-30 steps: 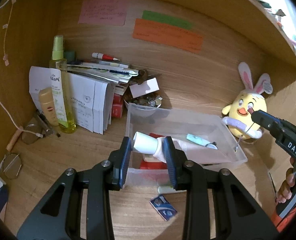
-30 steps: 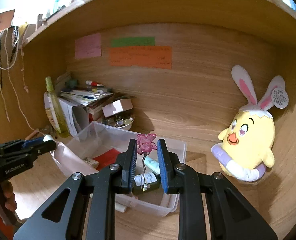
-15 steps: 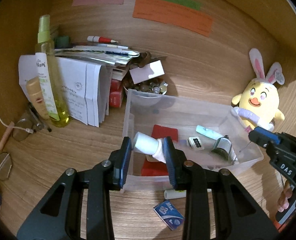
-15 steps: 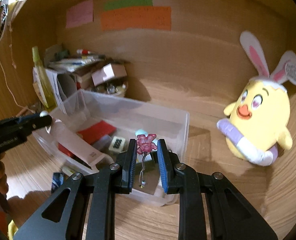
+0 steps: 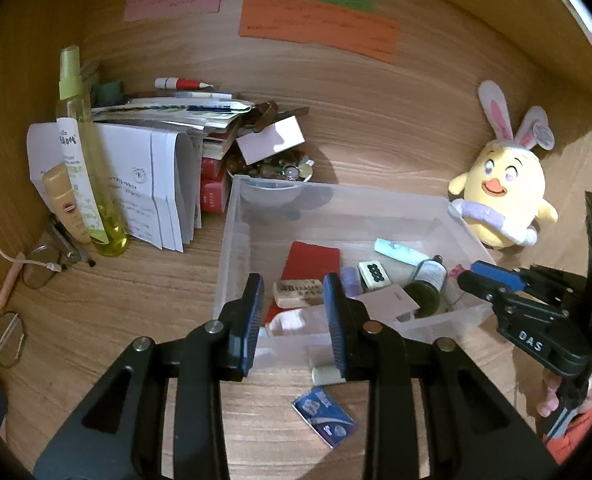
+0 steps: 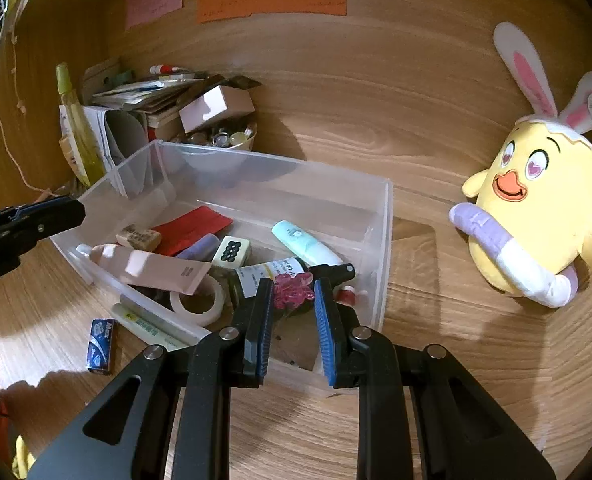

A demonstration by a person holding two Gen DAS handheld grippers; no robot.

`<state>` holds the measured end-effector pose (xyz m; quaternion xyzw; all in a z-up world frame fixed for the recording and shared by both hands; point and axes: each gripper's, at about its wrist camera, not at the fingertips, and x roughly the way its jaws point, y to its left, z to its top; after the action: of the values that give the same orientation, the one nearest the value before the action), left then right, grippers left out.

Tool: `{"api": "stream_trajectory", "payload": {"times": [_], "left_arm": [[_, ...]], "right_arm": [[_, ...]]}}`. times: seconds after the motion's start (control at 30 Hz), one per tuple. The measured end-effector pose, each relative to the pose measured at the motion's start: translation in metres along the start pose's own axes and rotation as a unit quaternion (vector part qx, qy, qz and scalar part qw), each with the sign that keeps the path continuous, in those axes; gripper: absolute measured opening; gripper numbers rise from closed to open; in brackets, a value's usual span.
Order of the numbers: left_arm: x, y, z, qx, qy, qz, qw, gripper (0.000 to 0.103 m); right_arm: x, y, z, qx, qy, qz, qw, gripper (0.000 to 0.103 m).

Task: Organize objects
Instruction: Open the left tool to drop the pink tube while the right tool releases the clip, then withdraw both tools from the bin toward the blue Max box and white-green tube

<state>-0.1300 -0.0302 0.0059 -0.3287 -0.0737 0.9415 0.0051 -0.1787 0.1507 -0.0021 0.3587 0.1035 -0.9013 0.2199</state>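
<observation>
A clear plastic bin (image 5: 231, 240) (image 6: 380, 240) on the wooden desk holds a red card, an eraser (image 5: 298, 292), a mahjong tile, a mint tube, a dark bottle and a tape roll. A pink tube (image 6: 147, 266) (image 5: 388, 300) lies slanted in it, its cap on the left wall. My left gripper (image 5: 293, 292) (image 6: 63, 210) hovers over that cap with its jaws opening and its pads off the tube. My right gripper (image 6: 291, 292) (image 5: 472, 276) is shut on a pink flower charm (image 6: 291, 288), low over the bin's right end.
A yellow bunny-eared plush chick (image 5: 504, 196) (image 6: 536, 200) stands right of the bin. Behind it on the left are a spray bottle (image 5: 79, 160), stacked papers and a bowl of trinkets (image 5: 279, 164). A blue packet (image 5: 324, 416) and a white stick (image 5: 326, 374) lie in front.
The pink tube has left my left gripper and now lies in the bin. My right gripper has sunk with the flower charm to just above the bin's contents.
</observation>
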Motion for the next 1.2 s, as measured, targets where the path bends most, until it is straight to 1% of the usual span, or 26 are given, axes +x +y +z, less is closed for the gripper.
{"api": "stream_trajectory", "payload": {"times": [0.03,0.07,0.13,0.23,0.3,0.43,0.5,0.6,0.67,0.77,0.9,1.0,1.07,1.2], "left_arm": [[-0.002,-0.001,-0.001,0.002,-0.001,-0.001,1.0000,0.035],[-0.005,-0.002,-0.002,0.003,-0.002,-0.002,1.0000,0.041],[-0.009,-0.004,-0.004,0.006,-0.007,0.000,1.0000,0.048],[-0.017,-0.006,-0.008,0.013,-0.011,0.002,0.9999,0.053],[-0.020,-0.007,-0.012,0.017,-0.011,0.003,0.9998,0.060],[-0.022,-0.007,-0.019,0.023,-0.004,0.011,0.9997,0.066],[-0.019,-0.007,-0.024,0.024,0.009,0.010,0.9996,0.066],[-0.010,-0.007,-0.033,0.028,0.033,0.012,0.9990,0.067],[-0.002,-0.008,-0.041,0.030,0.053,0.012,0.9981,0.067],[0.011,-0.008,-0.051,0.031,0.081,0.007,0.9962,0.067],[0.023,-0.010,-0.062,0.036,0.107,0.008,0.9936,0.067],[0.028,-0.013,-0.066,0.041,0.118,0.007,0.9921,0.067],[0.029,-0.016,-0.068,0.050,0.119,0.015,0.9915,0.067],[0.030,-0.020,-0.071,0.063,0.122,0.016,0.9903,0.067]], "right_arm": [[0.000,0.000,0.000,0.000,0.001,0.000,1.000,0.019],[-0.001,0.000,0.000,0.001,0.001,0.001,1.000,0.019],[-0.002,0.000,0.000,0.001,0.000,0.000,1.000,0.020],[-0.004,0.000,0.000,0.001,-0.005,-0.004,1.000,0.029],[-0.008,0.000,0.001,0.001,-0.010,-0.006,1.000,0.037],[-0.016,0.002,0.000,0.001,-0.020,-0.010,1.000,0.044],[-0.021,0.002,-0.001,0.002,-0.026,-0.012,1.000,0.052],[-0.030,0.003,-0.004,0.001,-0.036,-0.012,0.999,0.058],[-0.036,0.004,-0.006,-0.001,-0.040,-0.012,0.999,0.060],[-0.042,0.006,-0.011,-0.003,-0.043,-0.012,0.999,0.061],[-0.048,0.008,-0.019,-0.004,-0.042,-0.007,0.999,0.062],[-0.050,0.011,-0.027,-0.007,-0.037,0.001,0.999,0.063],[-0.049,0.015,-0.032,-0.011,-0.031,0.006,0.999,0.064],[-0.039,0.024,-0.044,-0.018,-0.006,0.025,1.000,0.066]]}}
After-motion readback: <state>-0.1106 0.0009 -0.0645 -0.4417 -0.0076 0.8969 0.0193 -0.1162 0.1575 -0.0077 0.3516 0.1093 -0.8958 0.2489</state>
